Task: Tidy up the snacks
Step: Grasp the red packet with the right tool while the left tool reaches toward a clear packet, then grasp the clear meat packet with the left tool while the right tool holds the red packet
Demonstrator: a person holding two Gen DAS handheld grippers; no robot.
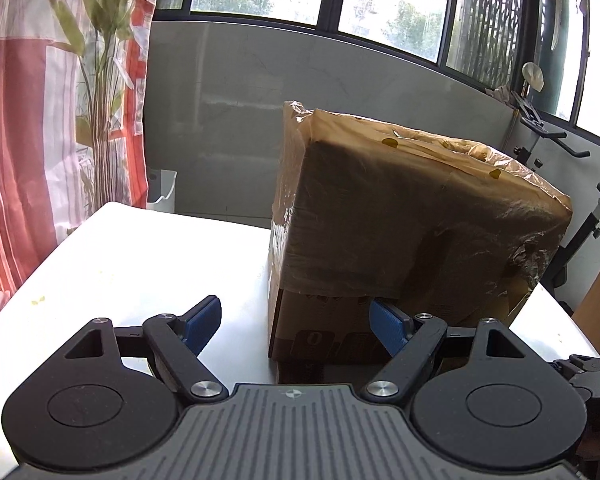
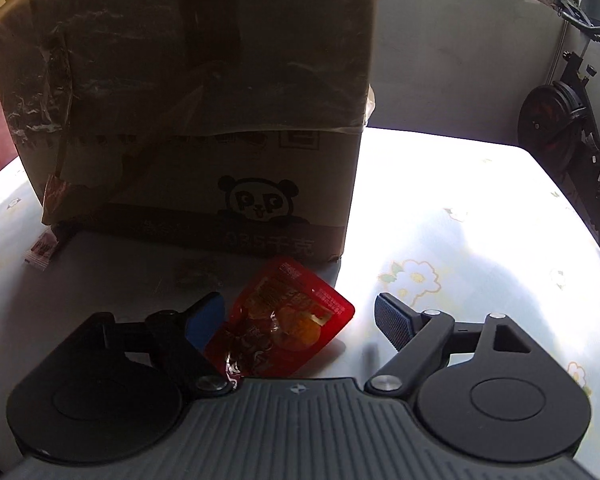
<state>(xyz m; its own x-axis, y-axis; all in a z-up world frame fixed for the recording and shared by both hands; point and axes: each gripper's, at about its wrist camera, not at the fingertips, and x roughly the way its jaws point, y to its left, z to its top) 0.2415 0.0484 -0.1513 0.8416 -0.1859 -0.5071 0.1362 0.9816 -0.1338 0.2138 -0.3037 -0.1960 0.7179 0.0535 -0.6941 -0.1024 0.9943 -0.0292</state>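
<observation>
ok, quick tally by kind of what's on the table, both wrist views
Cardboard box: 1
Red snack packet: 1, lying between the open right gripper fingers
Small red-and-white sachet: 1, at the box's lower left corner
Total: 3 on the table. Left gripper is open and empty, beside the box.

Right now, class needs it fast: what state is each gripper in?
Left gripper: open, holding nothing, beside the cardboard box.
Right gripper: open, red snack packet between its fingers, not gripped.
</observation>
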